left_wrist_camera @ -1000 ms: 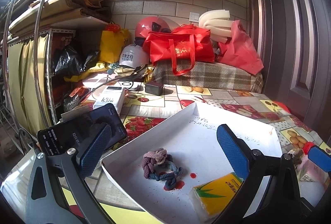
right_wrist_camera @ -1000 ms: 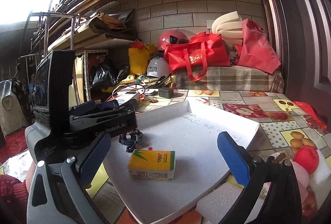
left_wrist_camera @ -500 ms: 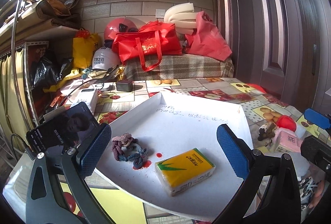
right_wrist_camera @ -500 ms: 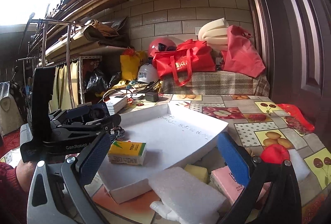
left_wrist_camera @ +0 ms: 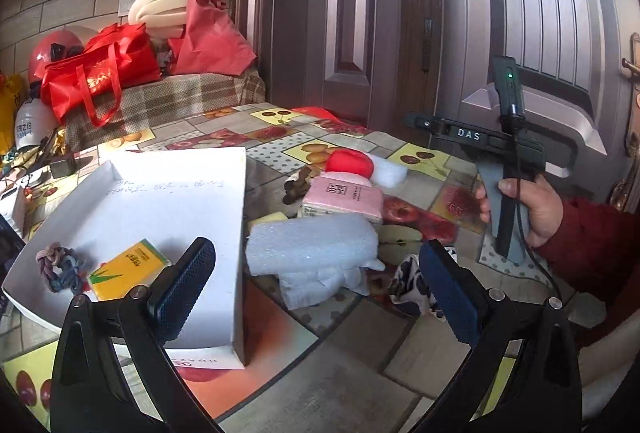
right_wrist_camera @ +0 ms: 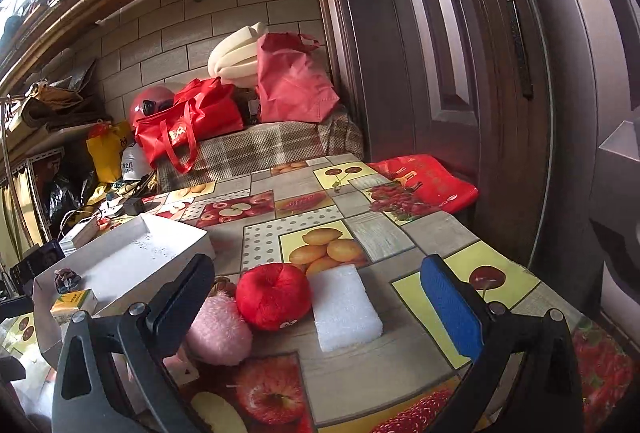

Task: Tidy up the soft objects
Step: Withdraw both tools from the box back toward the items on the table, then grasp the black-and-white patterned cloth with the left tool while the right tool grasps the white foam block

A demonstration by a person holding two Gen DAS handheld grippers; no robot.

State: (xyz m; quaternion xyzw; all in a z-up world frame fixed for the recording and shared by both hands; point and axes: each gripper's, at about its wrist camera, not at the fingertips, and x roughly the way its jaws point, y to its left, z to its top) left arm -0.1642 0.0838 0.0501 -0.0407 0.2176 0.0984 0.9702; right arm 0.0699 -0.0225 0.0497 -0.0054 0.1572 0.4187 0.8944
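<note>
Now fuzzy red ball [right_wrist_camera: 273, 296] beside white foam slab [right_wrist_camera: 345, 308].

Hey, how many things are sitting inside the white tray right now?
2: a knotted rope toy near the tray's left corner and a yellow tissue pack beside it. The left claw's finger covers part of the tray, so more may be hidden.

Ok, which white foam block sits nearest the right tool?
The flat foam slab touching the red plush apple, lying alone on the tablecloth between the open right tool's pads. The other, bulkier foam block lies beside the tray.
</note>
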